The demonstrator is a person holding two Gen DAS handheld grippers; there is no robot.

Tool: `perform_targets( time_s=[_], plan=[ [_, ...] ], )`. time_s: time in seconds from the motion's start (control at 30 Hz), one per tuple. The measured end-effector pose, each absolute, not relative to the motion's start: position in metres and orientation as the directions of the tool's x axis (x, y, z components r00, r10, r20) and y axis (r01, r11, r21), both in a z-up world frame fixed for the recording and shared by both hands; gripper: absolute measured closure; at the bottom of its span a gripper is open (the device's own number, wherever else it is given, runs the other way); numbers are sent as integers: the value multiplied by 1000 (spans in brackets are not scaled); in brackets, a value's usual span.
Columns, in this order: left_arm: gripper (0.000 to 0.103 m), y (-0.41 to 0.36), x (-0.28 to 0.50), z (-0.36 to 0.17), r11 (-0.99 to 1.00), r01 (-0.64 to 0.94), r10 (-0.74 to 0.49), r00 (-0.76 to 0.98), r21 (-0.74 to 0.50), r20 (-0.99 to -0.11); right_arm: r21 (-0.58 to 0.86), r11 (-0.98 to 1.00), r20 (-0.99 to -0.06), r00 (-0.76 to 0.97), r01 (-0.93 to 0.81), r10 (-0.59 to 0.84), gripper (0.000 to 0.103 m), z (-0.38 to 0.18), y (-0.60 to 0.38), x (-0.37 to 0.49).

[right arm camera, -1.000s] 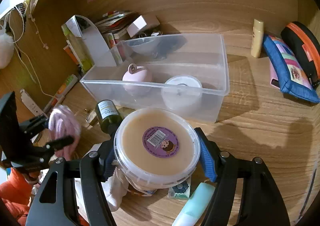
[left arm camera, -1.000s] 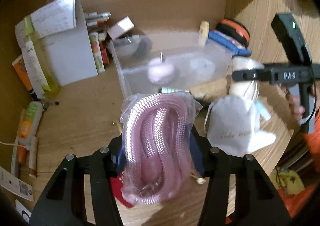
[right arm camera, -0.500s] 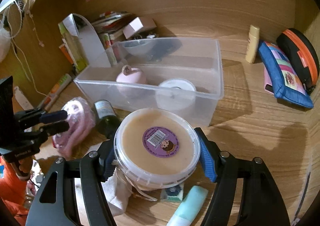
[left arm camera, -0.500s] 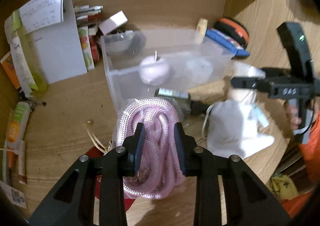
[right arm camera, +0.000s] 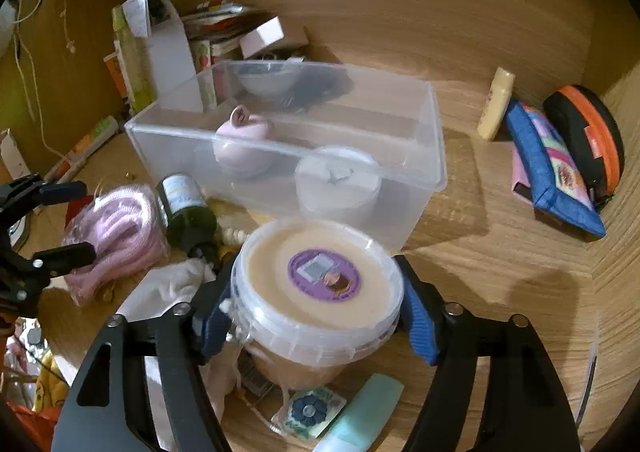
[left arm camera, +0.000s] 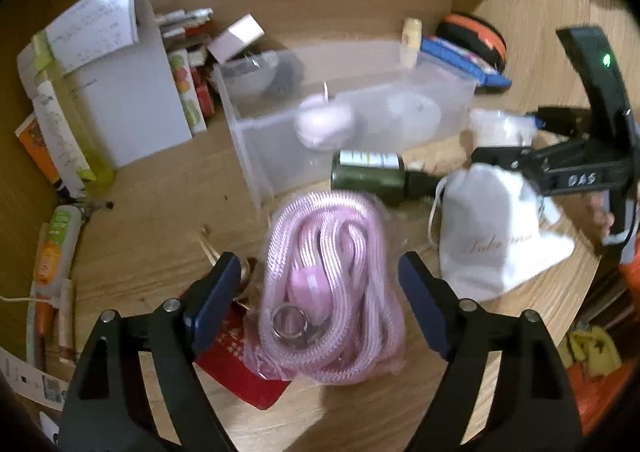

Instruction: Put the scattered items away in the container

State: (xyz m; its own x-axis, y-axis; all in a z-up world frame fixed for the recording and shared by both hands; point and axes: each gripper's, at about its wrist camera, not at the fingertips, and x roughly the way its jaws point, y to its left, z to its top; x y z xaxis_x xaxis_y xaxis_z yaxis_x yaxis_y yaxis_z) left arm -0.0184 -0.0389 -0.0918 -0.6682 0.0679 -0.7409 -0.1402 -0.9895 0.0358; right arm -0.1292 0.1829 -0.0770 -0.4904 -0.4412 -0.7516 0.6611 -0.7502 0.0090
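At the far left of the desk [left arm camera: 152,212] a white file box [left arm camera: 124,100] stands against the wooden back wall, with tubes and packets lying beside it. Next along, the left gripper [left arm camera: 316,288] is spread wide, its blue-padded fingers [left arm camera: 212,300] standing clear on either side of the bagged pink rope [left arm camera: 328,284], which lies on the desk and partly over a red card [left arm camera: 240,368]; neither pad touches the bag. Just beyond the rope a dark green bottle [left arm camera: 368,176] lies on its side against the front wall of the clear plastic container [right arm camera: 436,156]. Inside the container sit a pink apple-shaped object [right arm camera: 244,148] and a white round tub [right arm camera: 340,184], with a bowl and something dark toward the back corner. To the right of the rope a white drawstring pouch [left arm camera: 496,236] rests on the desk. The right gripper [right arm camera: 316,312] is clamped on a lidded plastic bucket [right arm camera: 320,292] with a purple label, both blue pads pressed against its sides just in front of the container's near wall. Beneath the bucket lie a floral sachet [right arm camera: 310,410] and a mint-green tube [right arm camera: 368,412]. Farther right, well apart from the container, a small cream bottle [right arm camera: 496,104] leans near the back wall, beside a blue patterned pouch [right arm camera: 552,176] and a black-and-orange case [right arm camera: 588,136].
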Motion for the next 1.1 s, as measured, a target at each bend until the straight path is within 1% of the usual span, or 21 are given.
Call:
perform_targets(
  time_s=[0.07, 0.1, 0.17, 0.27, 0.37, 0.4, 0.47, 0.5, 0.57, 0.7, 0.73, 0.77, 0.8, 0.97, 1.1],
  plan=[
    [15, -37, -21, -97, -988, -143, 50, -661, 60, -749, 16, -753, -756, -484, 658, -440, 30, -78, 186, -128],
    [14, -36, -23, -99, -987, -144, 43, -658, 69, -752, 26, -754, -756, -480, 656, -444, 29, -77, 188, -128],
    [13, -35, -27, -101, -986, -150, 47, -652, 68, -756, 63, -753, -756, -461, 655, -464, 29, -74, 194, -127],
    [13, -33, -33, -103, -984, -160, 42, -648, 82, -761, 127, -754, -745, -441, 644, -501, 22, -68, 205, -127],
    [13, -32, -40, -108, -983, -162, 36, -643, 91, -765, 166, -761, -728, -442, 627, -524, 21, -64, 214, -130],
    [14, -31, -41, -110, -982, -164, 34, -639, 93, -768, 174, -763, -729, -439, 623, -525, 21, -65, 215, -131],
    [19, -28, -43, -114, -981, -168, 33, -637, 97, -770, 181, -765, -746, -421, 618, -517, 21, -69, 212, -136],
    [20, -27, -44, -115, -980, -169, 31, -637, 101, -770, 177, -765, -753, -416, 619, -510, 21, -72, 209, -138],
    [29, -25, -44, -115, -979, -179, 39, -635, 98, -772, 168, -764, -760, -411, 623, -503, 21, -75, 203, -143],
    [30, -20, -48, -115, -979, -183, 44, -630, 94, -775, 219, -746, -756, -375, 629, -537, 22, -72, 197, -157],
    [32, -20, -49, -115, -979, -183, 45, -630, 92, -775, 236, -733, -754, -356, 638, -552, 24, -72, 195, -160],
    [34, -20, -50, -114, -979, -182, 45, -631, 92, -775, 261, -712, -752, -325, 651, -573, 33, -71, 192, -163],
    [35, -20, -51, -114, -979, -183, 43, -633, 94, -773, 267, -708, -756, -314, 654, -575, 35, -71, 190, -164],
    [39, -24, -48, -113, -982, -169, 49, -652, 82, -757, 212, -720, -761, -351, 661, -546, 35, -69, 183, -156],
    [41, -36, -42, -102, -990, -137, 66, -691, 40, -720, 184, -732, -739, -398, 656, -543, 35, -62, 186, -149]
  ],
)
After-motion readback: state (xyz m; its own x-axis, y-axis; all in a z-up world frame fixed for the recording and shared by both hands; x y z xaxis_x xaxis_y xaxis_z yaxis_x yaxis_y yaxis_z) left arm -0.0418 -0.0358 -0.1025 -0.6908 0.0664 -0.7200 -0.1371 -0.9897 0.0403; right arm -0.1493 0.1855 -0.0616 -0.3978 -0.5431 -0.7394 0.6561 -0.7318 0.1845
